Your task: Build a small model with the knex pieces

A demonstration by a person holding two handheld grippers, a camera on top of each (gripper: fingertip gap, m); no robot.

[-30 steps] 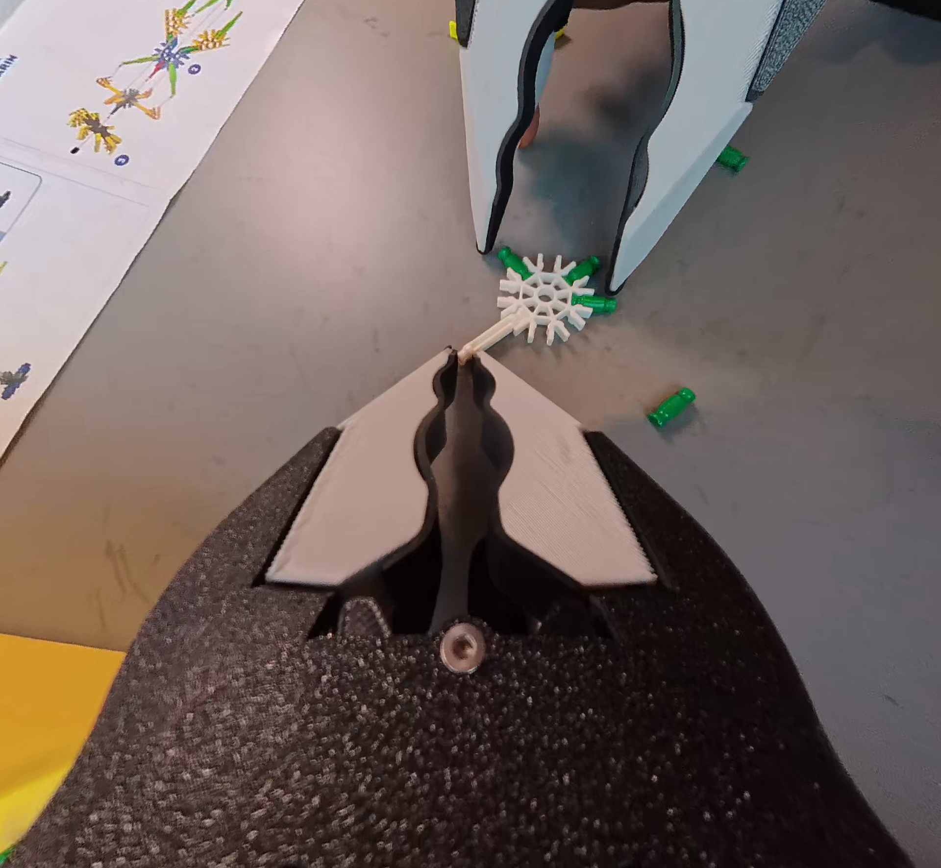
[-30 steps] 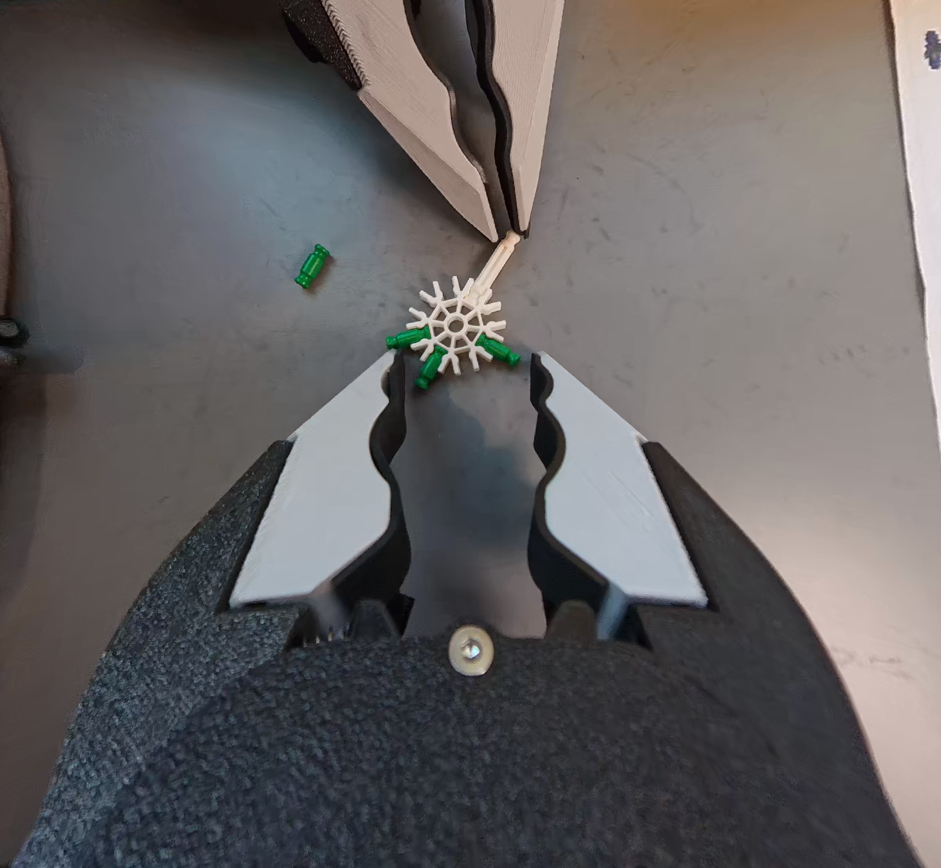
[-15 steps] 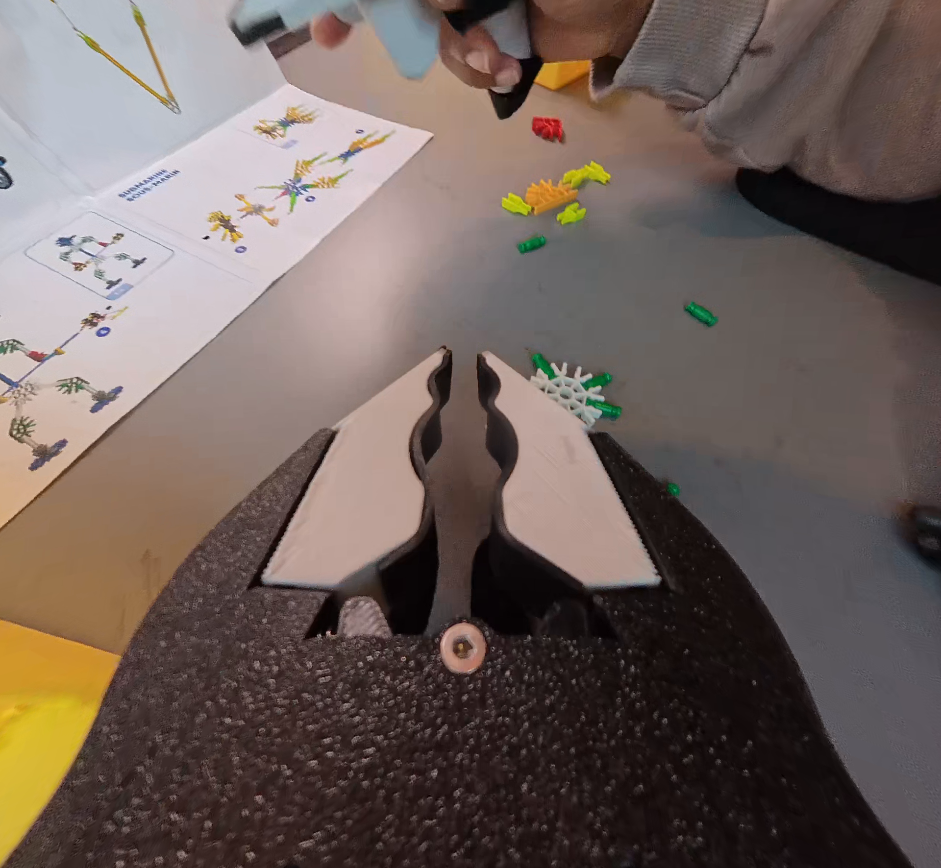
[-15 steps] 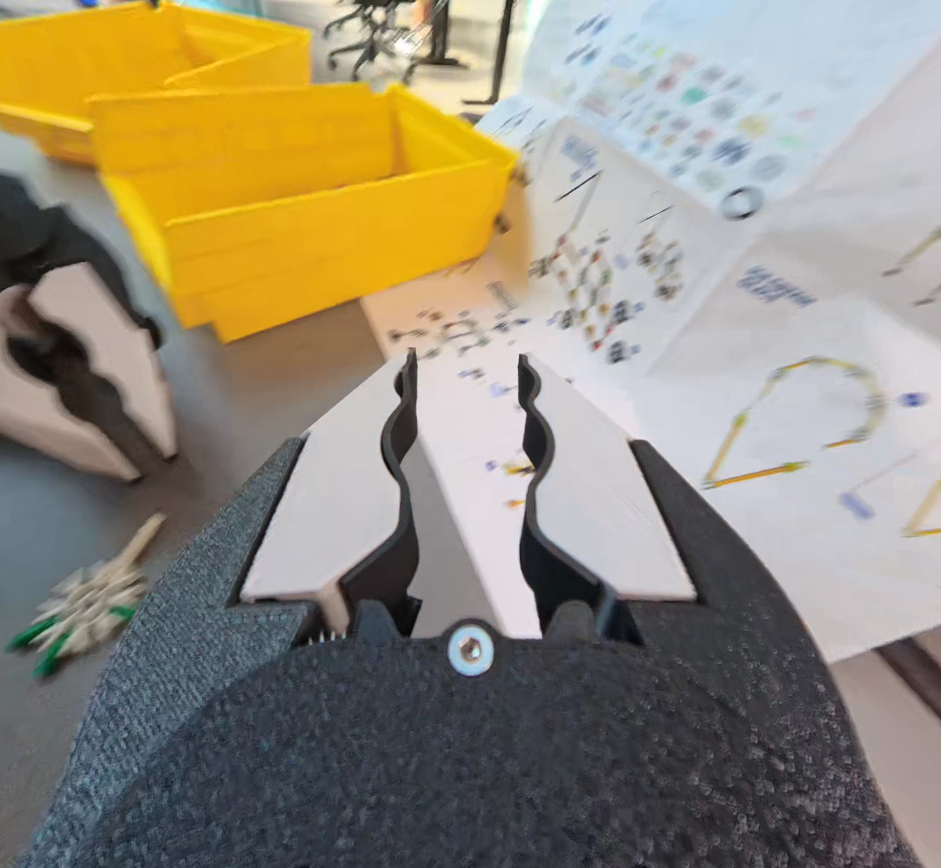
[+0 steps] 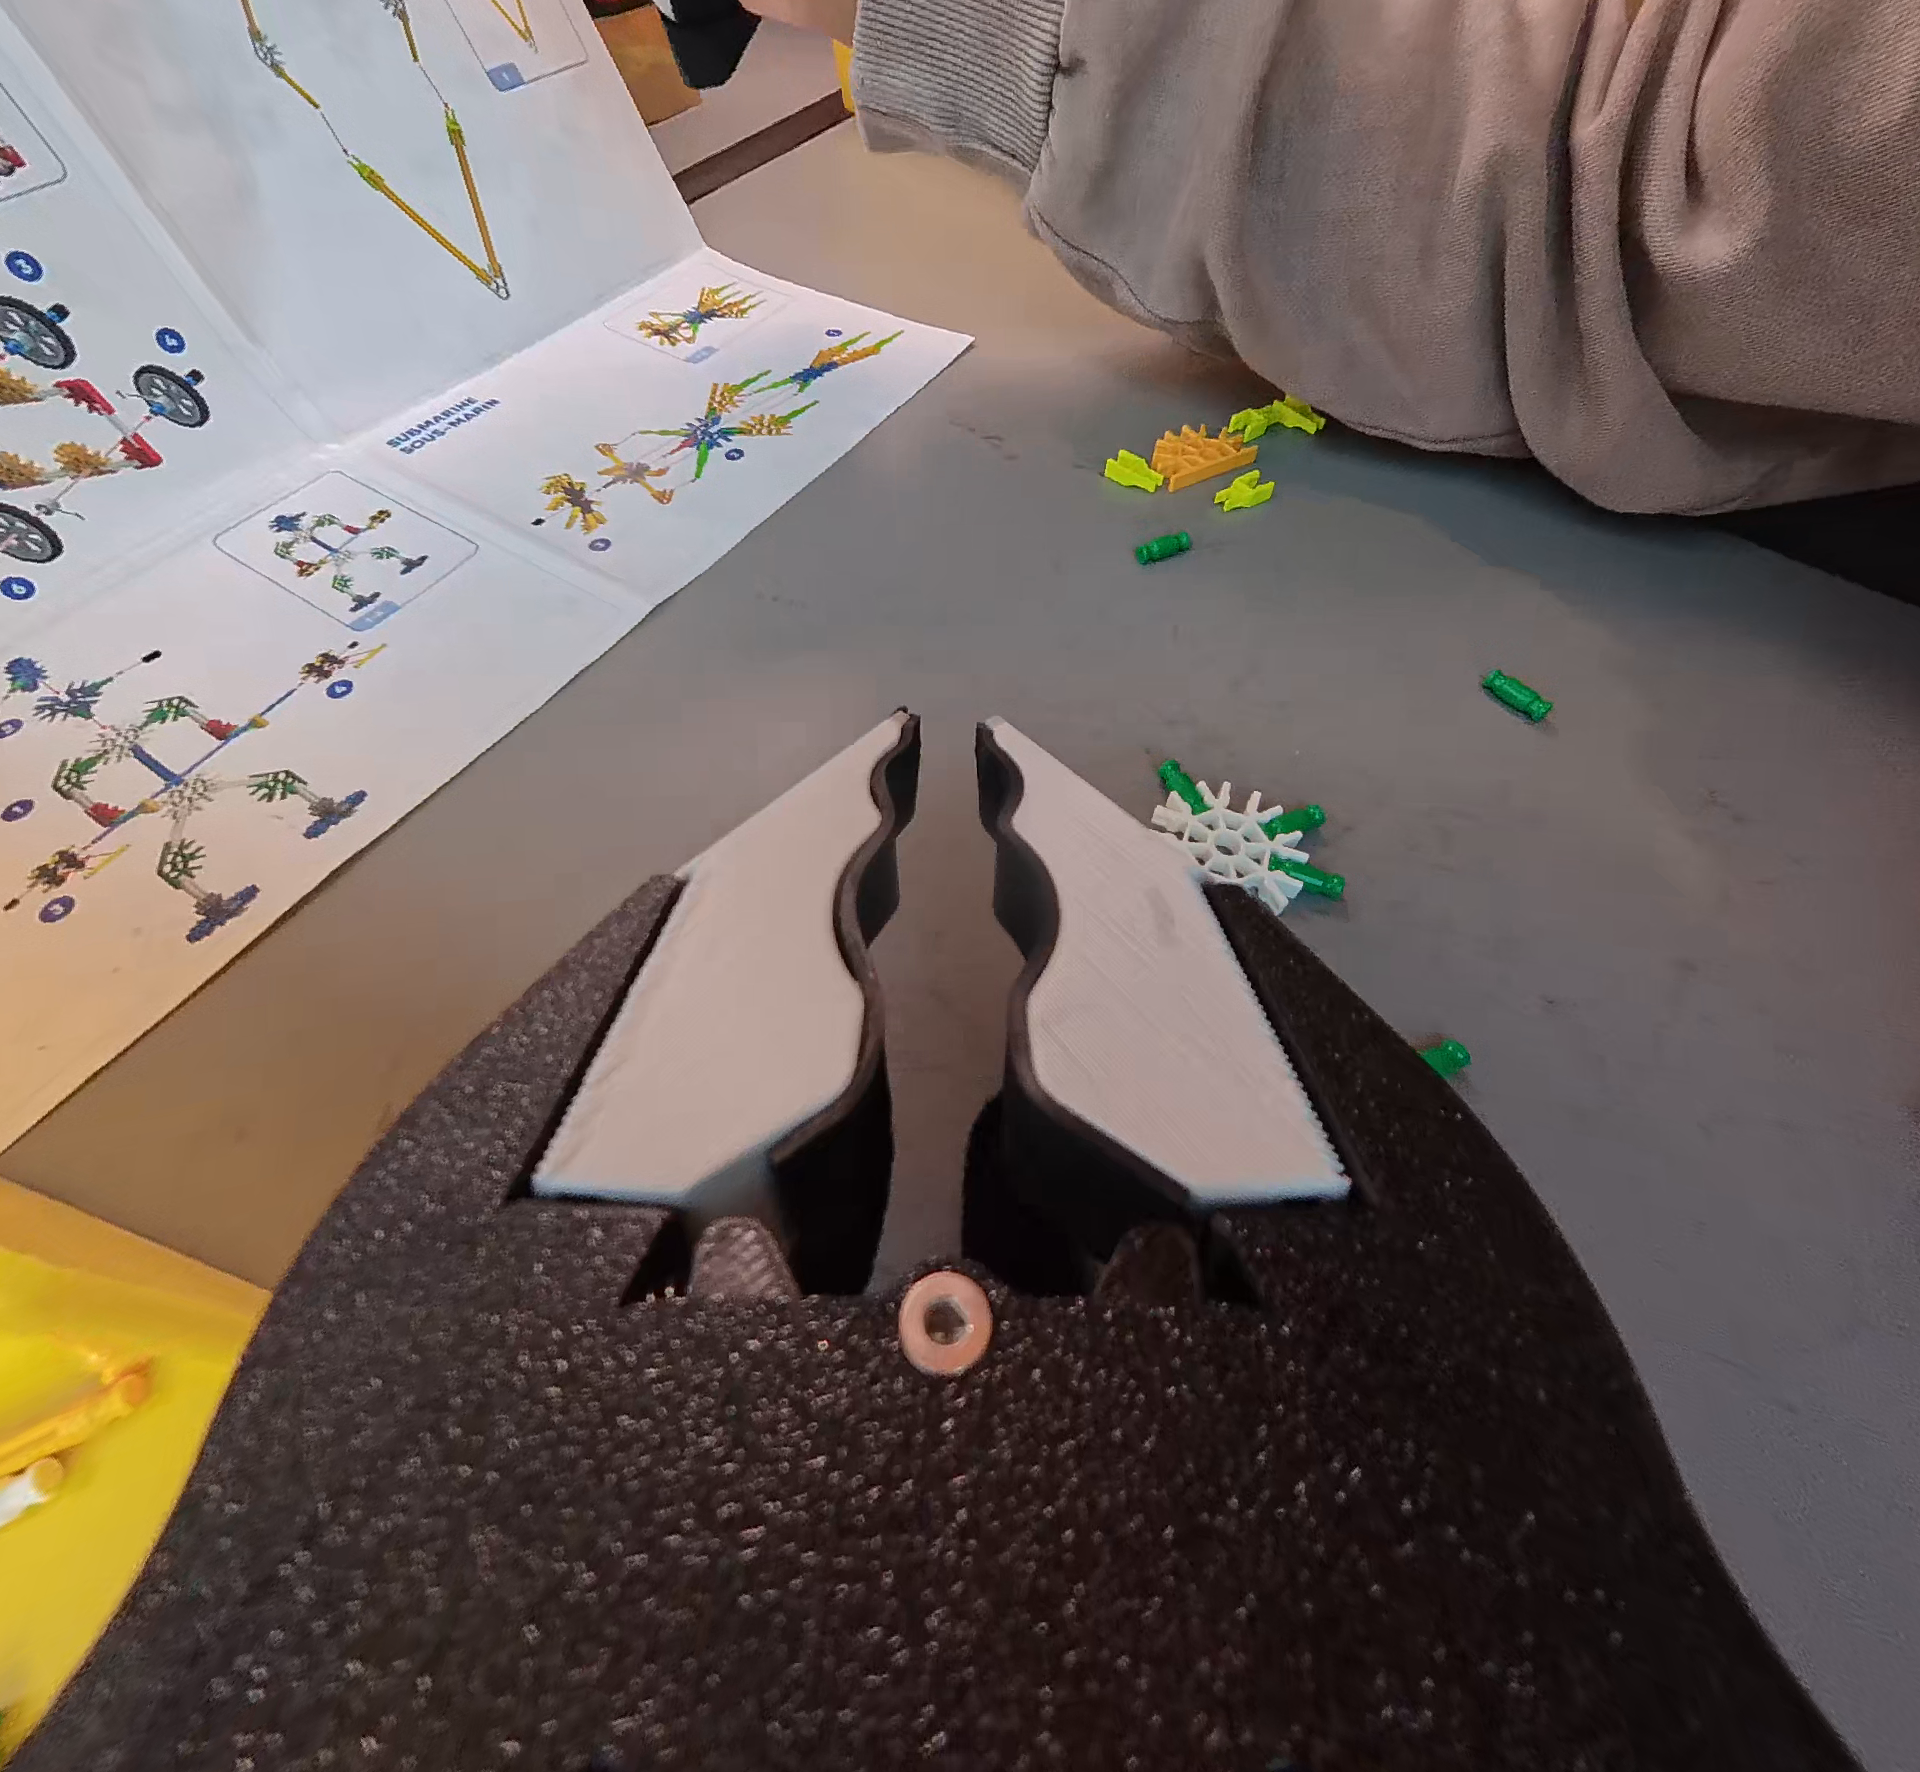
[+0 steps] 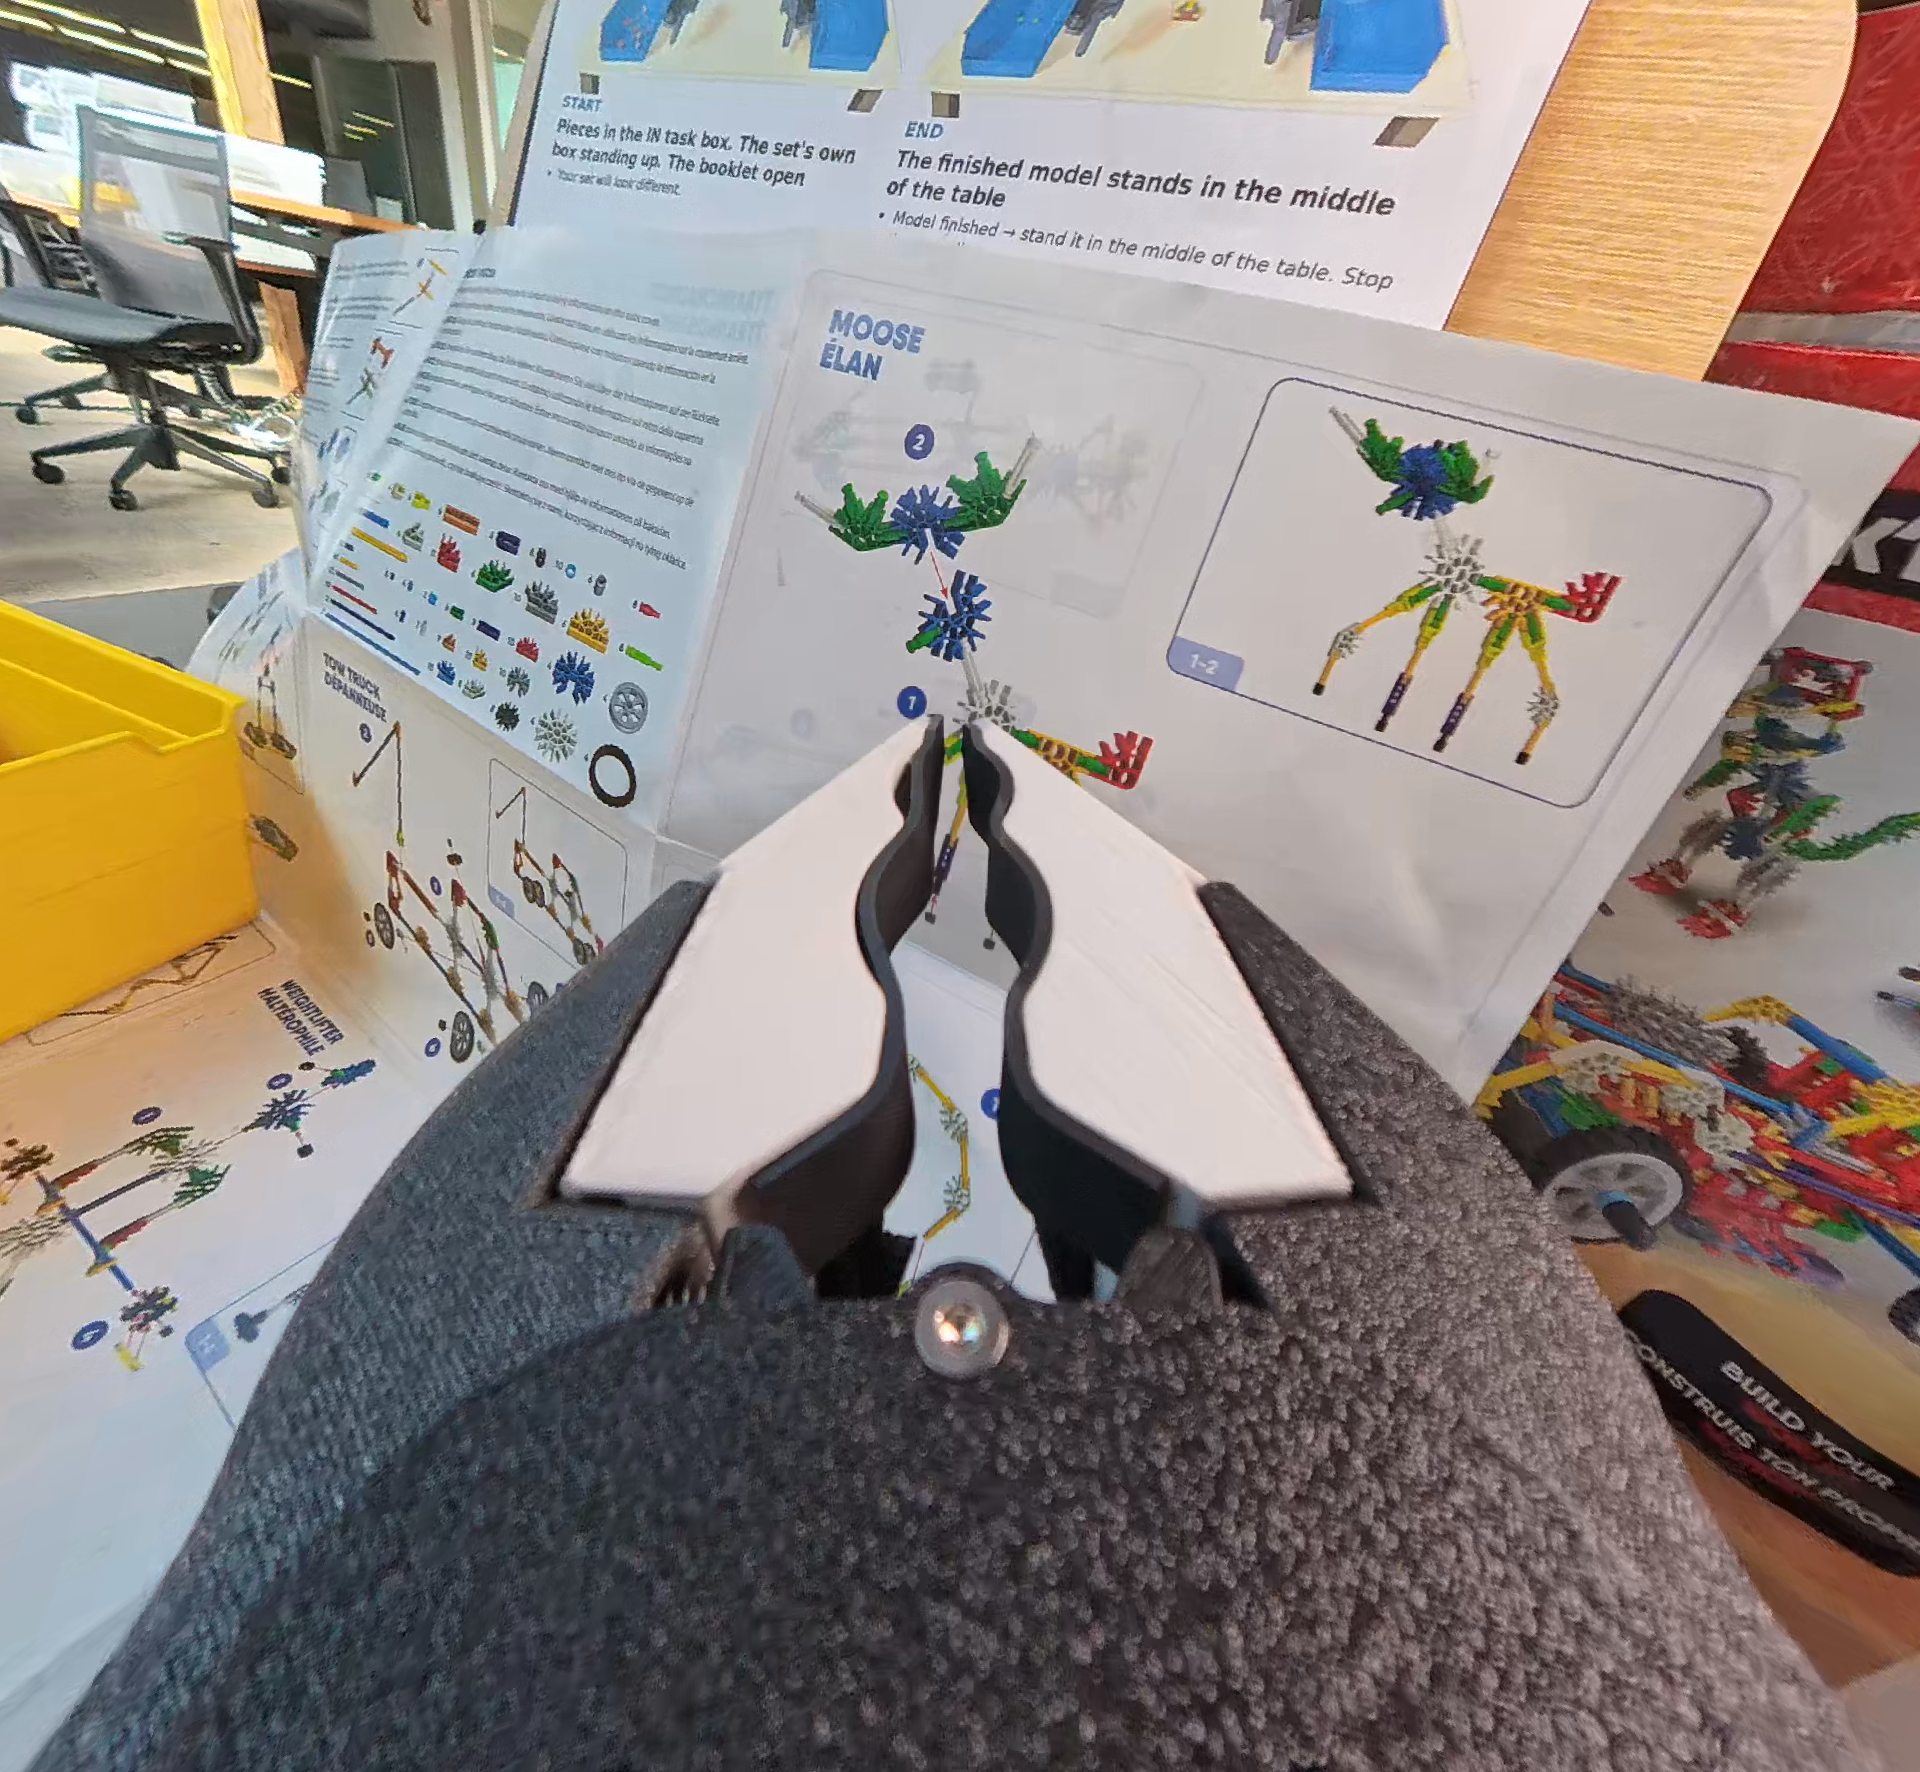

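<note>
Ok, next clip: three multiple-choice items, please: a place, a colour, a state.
1. Where is the white snowflake connector? A) on the table beside the left gripper's fingers B) between those fingers C) on the instruction sheet
2. What colour is the bin in the right wrist view? A) blue B) yellow C) red
3. How are the left gripper's fingers? A) clamped on a green rod B) clamped on paper C) slightly apart, empty
Answers: 1 A, it lies right of the fingers; 2 B, yellow walls; 3 C, table shows through the gap.
</note>
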